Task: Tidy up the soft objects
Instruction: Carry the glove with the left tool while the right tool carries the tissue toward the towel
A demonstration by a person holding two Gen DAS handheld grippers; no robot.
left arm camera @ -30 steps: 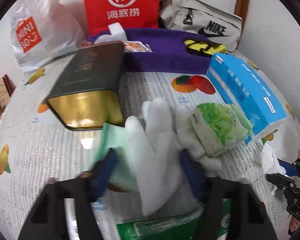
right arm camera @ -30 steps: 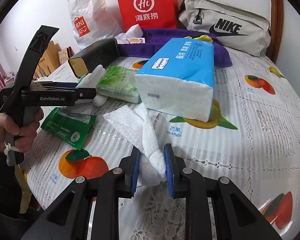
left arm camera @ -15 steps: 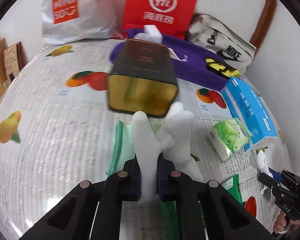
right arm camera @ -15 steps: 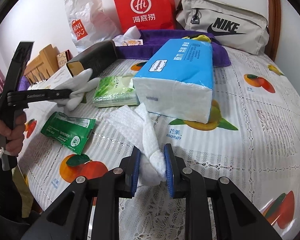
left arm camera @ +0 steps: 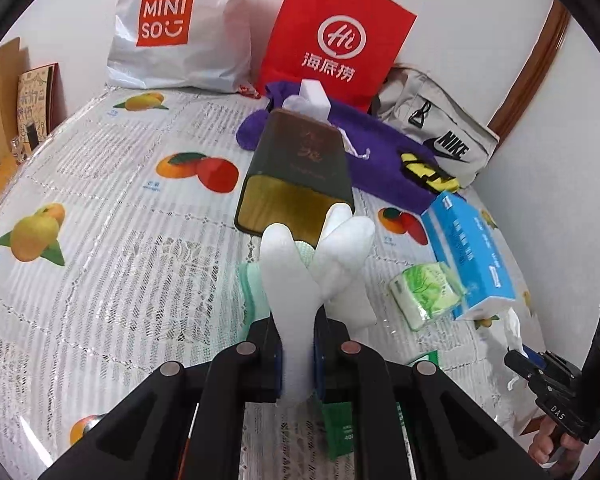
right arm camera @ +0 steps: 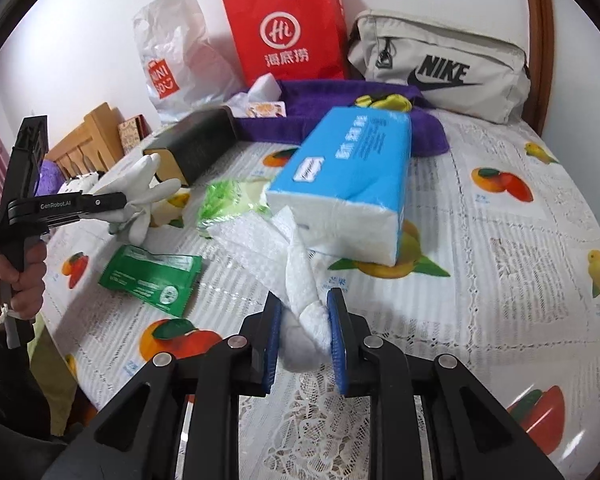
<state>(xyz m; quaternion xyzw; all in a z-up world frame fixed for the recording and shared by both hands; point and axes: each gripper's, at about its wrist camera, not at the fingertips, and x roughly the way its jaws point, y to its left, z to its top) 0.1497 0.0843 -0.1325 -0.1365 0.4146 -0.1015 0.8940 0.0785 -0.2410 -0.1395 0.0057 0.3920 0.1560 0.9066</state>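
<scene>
My left gripper (left arm camera: 296,344) is shut on a white glove (left arm camera: 312,276) and holds it above the table; the glove (right arm camera: 140,196) also shows in the right wrist view, hanging from that gripper (right arm camera: 118,204). A pale green cloth (left arm camera: 252,284) lies on the table under the glove. My right gripper (right arm camera: 303,334) is shut on a crumpled white paper towel (right arm camera: 300,280) that trails toward the blue tissue pack (right arm camera: 348,184). The right gripper also shows in the left wrist view (left arm camera: 520,360).
A dark tin with a gold end (left arm camera: 300,176), a green tissue packet (left arm camera: 424,292), a green sachet (right arm camera: 152,276), a purple towel (left arm camera: 380,156), a Nike bag (right arm camera: 440,64), a red paper bag (left arm camera: 336,40) and a Miniso bag (left arm camera: 172,28) crowd the fruit-print tablecloth (right arm camera: 520,240).
My left gripper closed on the white glove and lifted it up off the green cloth. My right gripper stayed put, holding the paper towel.
</scene>
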